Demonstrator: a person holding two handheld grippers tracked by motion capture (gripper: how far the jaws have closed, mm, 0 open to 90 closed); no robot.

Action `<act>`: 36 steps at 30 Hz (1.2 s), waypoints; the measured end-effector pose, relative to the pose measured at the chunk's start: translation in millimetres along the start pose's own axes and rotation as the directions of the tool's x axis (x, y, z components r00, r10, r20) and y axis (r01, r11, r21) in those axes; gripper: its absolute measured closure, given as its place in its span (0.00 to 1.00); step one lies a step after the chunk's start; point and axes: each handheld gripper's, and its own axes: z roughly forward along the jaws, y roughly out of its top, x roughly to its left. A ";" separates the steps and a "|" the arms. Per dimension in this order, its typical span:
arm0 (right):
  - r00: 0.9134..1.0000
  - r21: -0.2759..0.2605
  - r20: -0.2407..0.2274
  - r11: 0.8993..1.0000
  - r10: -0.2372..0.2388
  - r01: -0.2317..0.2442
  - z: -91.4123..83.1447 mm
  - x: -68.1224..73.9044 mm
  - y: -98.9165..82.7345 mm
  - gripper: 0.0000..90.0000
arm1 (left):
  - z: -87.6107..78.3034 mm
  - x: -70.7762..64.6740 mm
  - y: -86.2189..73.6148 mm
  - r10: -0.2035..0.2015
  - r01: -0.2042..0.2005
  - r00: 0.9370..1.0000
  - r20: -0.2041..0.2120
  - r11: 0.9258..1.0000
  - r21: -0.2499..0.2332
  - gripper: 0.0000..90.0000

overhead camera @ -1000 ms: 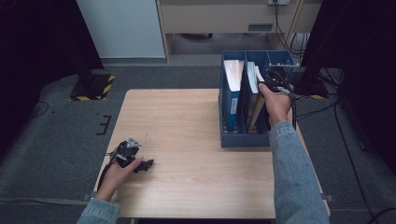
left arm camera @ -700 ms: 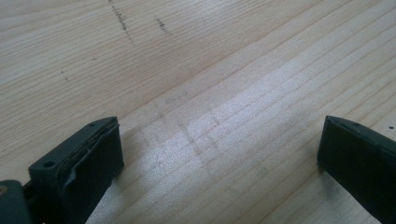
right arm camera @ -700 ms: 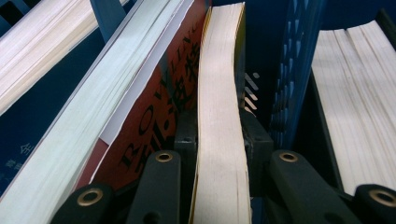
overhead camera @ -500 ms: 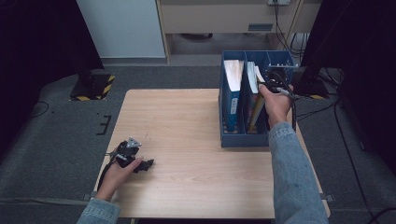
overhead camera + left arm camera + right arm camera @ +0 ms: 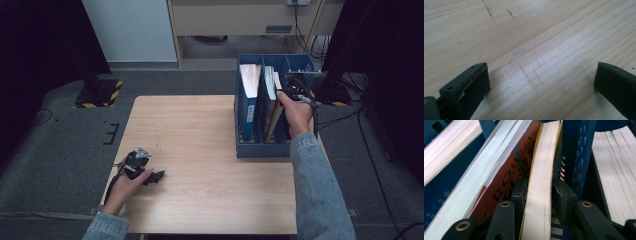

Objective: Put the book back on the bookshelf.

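1. Right gripper at the lower middle of the right gripper view, astride a thin yellow-edged book; jaws just been easing apart, book between them, right pad seemingly a hair off the pages
2. Book standing on edge in the middle slot of the blue file rack, right of centre in the high view, leaning beside a red-covered book
3. Probably light, slim and a little floppy, with smooth covers apt to slip; best pinched across both covers near the spine, not on the loose page edges
4. Left gripper at lower left of the high view, low over the table, jaws wide apart, holding nothing
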 end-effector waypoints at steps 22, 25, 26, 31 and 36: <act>0.999 -0.019 -0.005 0.999 -0.043 0.043 -46.3 1.3 2.2 0.56 | 0.0 -0.1 0.0 -0.001 0.001 1.000 -0.001 1.000 0.000 0.00; 0.999 -0.022 -0.008 0.999 -0.044 0.044 -53.1 -0.1 2.4 0.55 | 0.0 0.0 0.1 0.000 0.000 1.000 0.000 1.000 0.001 0.00; 0.999 -0.023 -0.008 0.999 -0.045 0.045 -54.6 -0.2 2.4 0.55 | 0.0 0.0 0.1 0.000 0.000 1.000 0.000 1.000 0.001 0.00; 0.999 -0.023 -0.013 0.998 -0.050 0.050 -63.0 -0.5 0.1 0.51 | 0.1 -0.1 0.1 -0.001 0.001 1.000 -0.001 1.000 0.000 0.00; 0.998 -0.024 -0.013 0.998 -0.062 0.062 -71.7 -0.6 -5.8 0.47 | 0.1 -0.1 0.1 -0.001 0.001 1.000 -0.001 1.000 0.000 0.00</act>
